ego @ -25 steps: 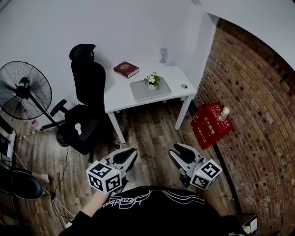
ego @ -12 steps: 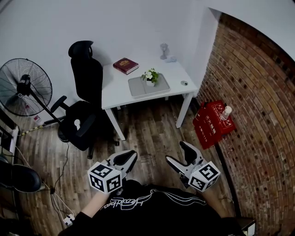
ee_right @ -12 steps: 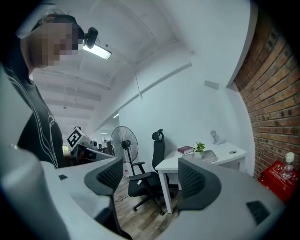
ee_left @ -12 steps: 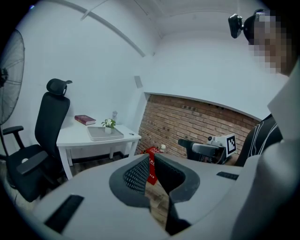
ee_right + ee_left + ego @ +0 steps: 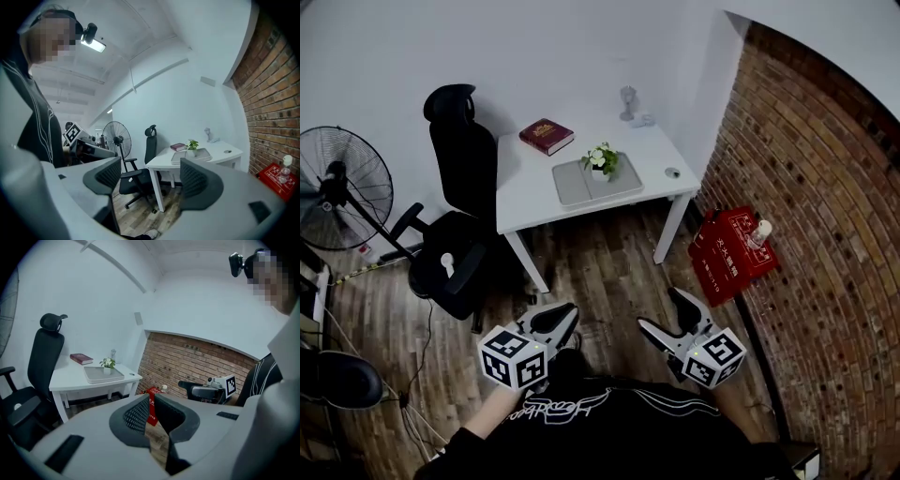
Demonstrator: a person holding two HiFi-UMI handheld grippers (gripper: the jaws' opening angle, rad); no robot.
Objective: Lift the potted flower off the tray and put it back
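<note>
Head view, upper centre: white-potted flower (image 5: 600,161) on flat grey tray (image 5: 572,187). Gripper views add: left gripper (image 5: 150,401) nearly closed, empty; right gripper (image 5: 152,176) just opened wide, empty.

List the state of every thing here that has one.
potted flower: upright on the tray, untouched.
tray: flat on the white desk.
book: closed, lying on the white desk.
left gripper: shut, empty.
right gripper: open, jaws just been opening, empty.

Potted flower (image 5: 601,160) upright on grey tray (image 5: 576,186)
</note>
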